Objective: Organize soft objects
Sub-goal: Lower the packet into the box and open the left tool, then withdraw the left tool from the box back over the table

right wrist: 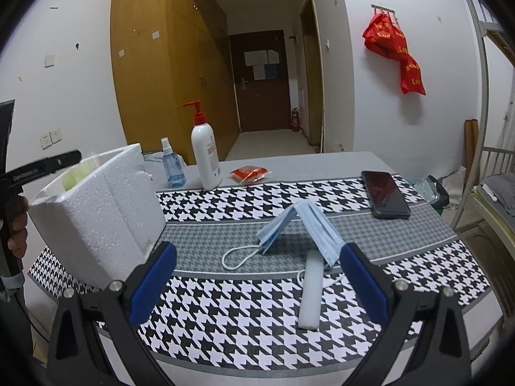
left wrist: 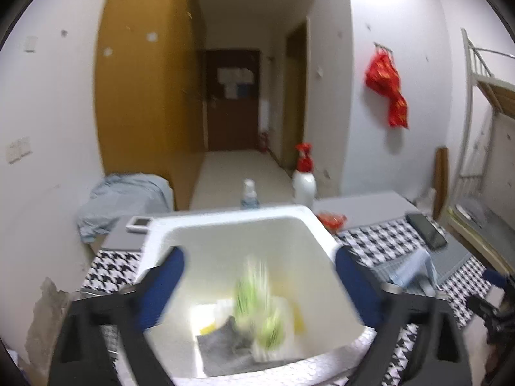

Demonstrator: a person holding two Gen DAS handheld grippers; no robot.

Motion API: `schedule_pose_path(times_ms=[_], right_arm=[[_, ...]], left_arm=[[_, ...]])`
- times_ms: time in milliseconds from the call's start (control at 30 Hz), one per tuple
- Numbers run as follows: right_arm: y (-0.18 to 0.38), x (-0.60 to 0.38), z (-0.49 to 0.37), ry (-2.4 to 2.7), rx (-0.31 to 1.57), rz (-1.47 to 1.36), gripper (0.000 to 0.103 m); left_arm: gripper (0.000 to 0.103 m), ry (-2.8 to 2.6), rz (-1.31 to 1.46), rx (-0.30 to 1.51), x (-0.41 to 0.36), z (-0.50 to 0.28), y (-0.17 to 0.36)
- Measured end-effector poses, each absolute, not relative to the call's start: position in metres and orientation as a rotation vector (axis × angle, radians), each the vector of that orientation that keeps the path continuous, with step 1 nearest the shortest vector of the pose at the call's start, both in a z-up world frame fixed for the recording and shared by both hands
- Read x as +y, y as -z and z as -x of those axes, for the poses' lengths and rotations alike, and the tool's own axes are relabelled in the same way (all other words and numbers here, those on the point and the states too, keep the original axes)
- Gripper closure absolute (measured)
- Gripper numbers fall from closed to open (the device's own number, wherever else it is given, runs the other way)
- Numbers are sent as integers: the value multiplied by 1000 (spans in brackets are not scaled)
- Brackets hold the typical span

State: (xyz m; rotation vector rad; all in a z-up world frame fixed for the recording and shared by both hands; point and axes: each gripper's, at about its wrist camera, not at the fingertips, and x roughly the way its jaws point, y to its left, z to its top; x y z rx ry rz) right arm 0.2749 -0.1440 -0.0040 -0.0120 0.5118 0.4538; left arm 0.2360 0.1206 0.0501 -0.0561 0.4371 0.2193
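My left gripper (left wrist: pixel 259 252) stands open over a white foam box (left wrist: pixel 225 218) with nothing between its blue pads. Inside the box, a green-and-white soft item (left wrist: pixel 257 305) shows blurred above a grey cloth (left wrist: pixel 222 344) and something yellow (left wrist: pixel 207 326). My right gripper (right wrist: pixel 259 247) is open and empty, low over the houndstooth tablecloth (right wrist: pixel 225 305). Just beyond its fingers, a folded blue face mask (right wrist: pixel 309 225) stands like a tent, its right end near the right pad. A white foam strip (right wrist: pixel 312 292) lies in front of the mask. The foam box (right wrist: pixel 106 212) stands at the table's left.
A black phone (right wrist: pixel 384 194) lies at the back right. A pump bottle (right wrist: pixel 206 154), a small spray bottle (right wrist: pixel 172 164) and a red packet (right wrist: pixel 249 173) stand behind the cloth. A hand (right wrist: pixel 17 231) holds the left tool beside the box.
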Motion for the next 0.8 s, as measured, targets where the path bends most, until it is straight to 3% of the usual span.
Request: schedule_pose_path(times_ms=[800], right_arm=[[-27,-165,-217,-464,430,21,1]], left_arm=[[1,-210,60,296,89,-162,-84]])
